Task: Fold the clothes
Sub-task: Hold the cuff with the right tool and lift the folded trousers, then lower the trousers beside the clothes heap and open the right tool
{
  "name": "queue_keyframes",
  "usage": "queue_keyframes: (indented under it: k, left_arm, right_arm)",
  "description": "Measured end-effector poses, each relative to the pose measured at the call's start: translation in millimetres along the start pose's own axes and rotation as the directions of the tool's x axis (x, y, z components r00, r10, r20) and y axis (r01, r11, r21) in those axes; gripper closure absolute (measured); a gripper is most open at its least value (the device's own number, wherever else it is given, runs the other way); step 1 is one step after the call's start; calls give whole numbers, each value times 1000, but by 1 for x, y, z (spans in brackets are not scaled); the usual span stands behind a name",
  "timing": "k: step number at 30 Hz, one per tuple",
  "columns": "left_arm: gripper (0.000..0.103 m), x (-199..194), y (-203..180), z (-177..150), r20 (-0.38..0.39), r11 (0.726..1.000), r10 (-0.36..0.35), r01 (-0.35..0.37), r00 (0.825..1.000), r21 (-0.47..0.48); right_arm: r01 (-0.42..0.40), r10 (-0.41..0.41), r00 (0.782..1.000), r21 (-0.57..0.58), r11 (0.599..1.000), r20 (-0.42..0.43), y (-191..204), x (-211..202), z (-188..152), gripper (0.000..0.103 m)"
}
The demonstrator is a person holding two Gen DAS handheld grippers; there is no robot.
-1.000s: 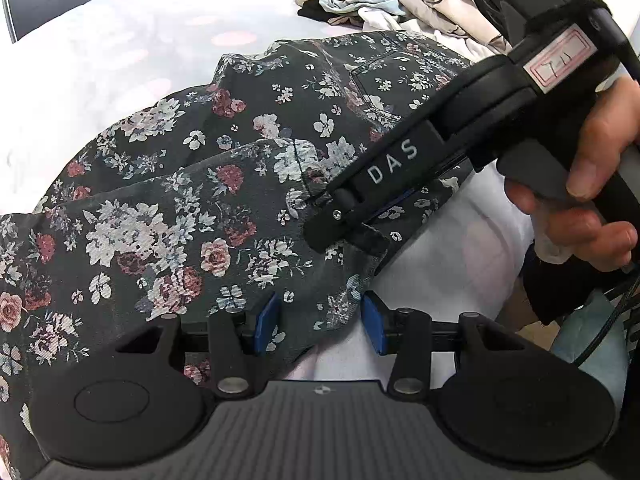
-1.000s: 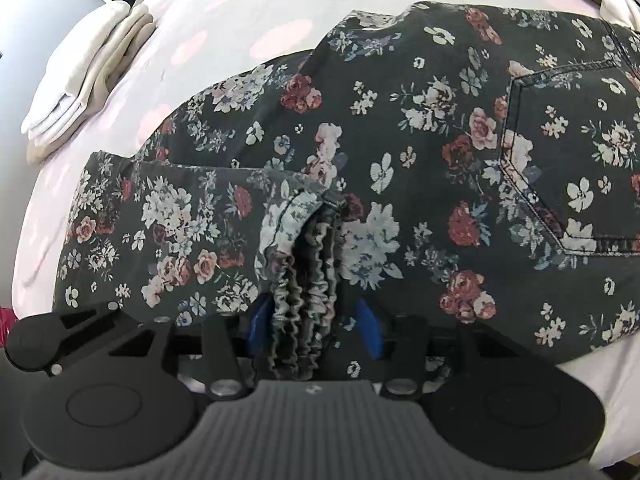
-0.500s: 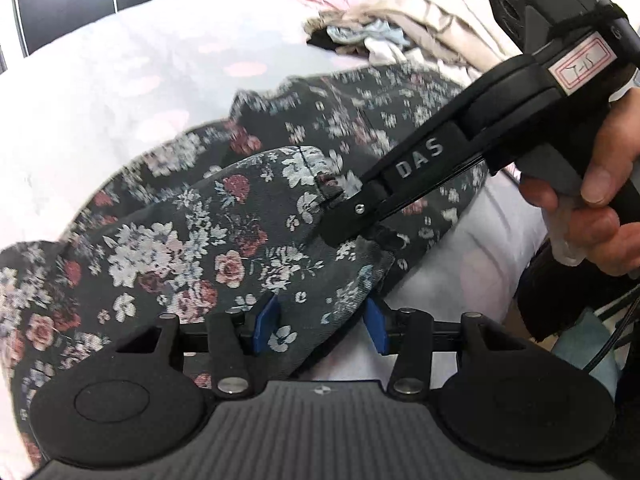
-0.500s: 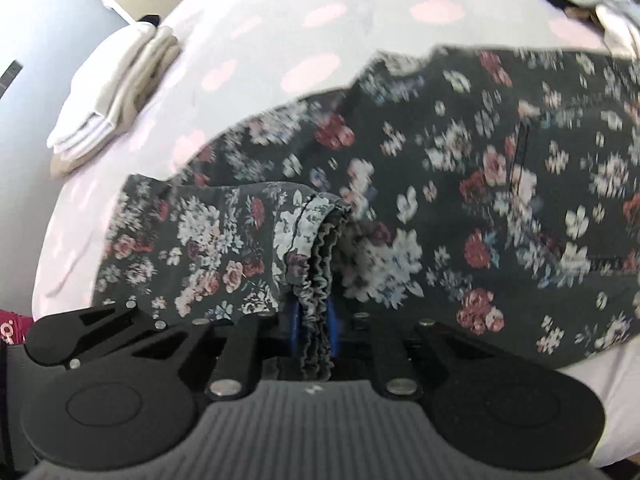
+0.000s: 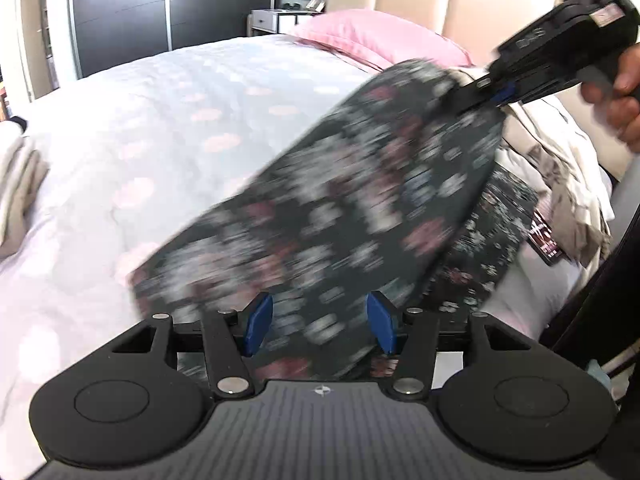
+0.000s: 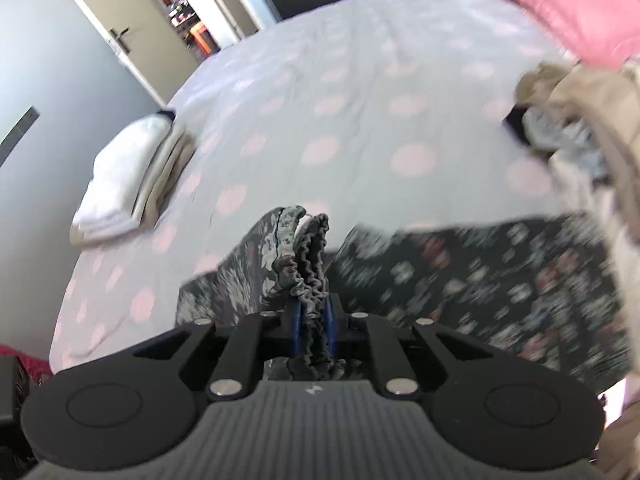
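A dark floral garment (image 5: pixel 340 208) is lifted off the bed, blurred with motion. My right gripper (image 6: pixel 313 320) is shut on its bunched elastic waistband (image 6: pixel 308 256); it shows at the upper right of the left wrist view (image 5: pixel 492 94), holding the cloth high. The cloth slopes down from there and lies between the blue pads of my left gripper (image 5: pixel 320 322), whose jaws stand wide apart. The rest of the garment (image 6: pixel 480 280) trails over the bedspread.
The bed has a white spread with pink dots (image 5: pixel 160 128). A folded stack of pale clothes (image 6: pixel 128 184) lies at the left. A heap of unfolded beige clothes (image 6: pixel 580 120) lies at the right near a pink pillow (image 5: pixel 372 36).
My right gripper closed on the waistband and lifted the garment up and away from the bed. My left gripper stayed open with cloth between its pads. Both views tilted upward.
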State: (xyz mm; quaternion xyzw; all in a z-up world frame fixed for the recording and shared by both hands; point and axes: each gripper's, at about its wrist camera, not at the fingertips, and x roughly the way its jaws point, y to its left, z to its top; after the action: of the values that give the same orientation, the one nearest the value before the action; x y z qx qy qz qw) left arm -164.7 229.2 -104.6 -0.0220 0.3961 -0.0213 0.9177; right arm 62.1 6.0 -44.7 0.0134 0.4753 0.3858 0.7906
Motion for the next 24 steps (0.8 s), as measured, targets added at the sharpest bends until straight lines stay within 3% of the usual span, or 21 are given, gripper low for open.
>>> queue_keyframes:
  k: [11, 17, 21, 24]
  left_arm:
    - [52, 13, 29, -5, -64, 995, 67, -71, 996, -72]
    - [52, 25, 32, -5, -91, 996, 61, -67, 994, -66]
    - [52, 29, 36, -9, -102, 995, 40, -50, 994, -92]
    - [52, 33, 39, -12, -105, 990, 22, -36, 994, -138]
  right_arm:
    - [170, -172, 985, 67, 983, 25, -73, -50, 17, 90]
    - [251, -250, 968, 167, 954, -23, -127, -45, 4, 90]
    - [331, -328, 943, 194, 923, -45, -159, -29, -3, 90]
    - [339, -330, 941, 224, 914, -80, -183, -11, -8, 90]
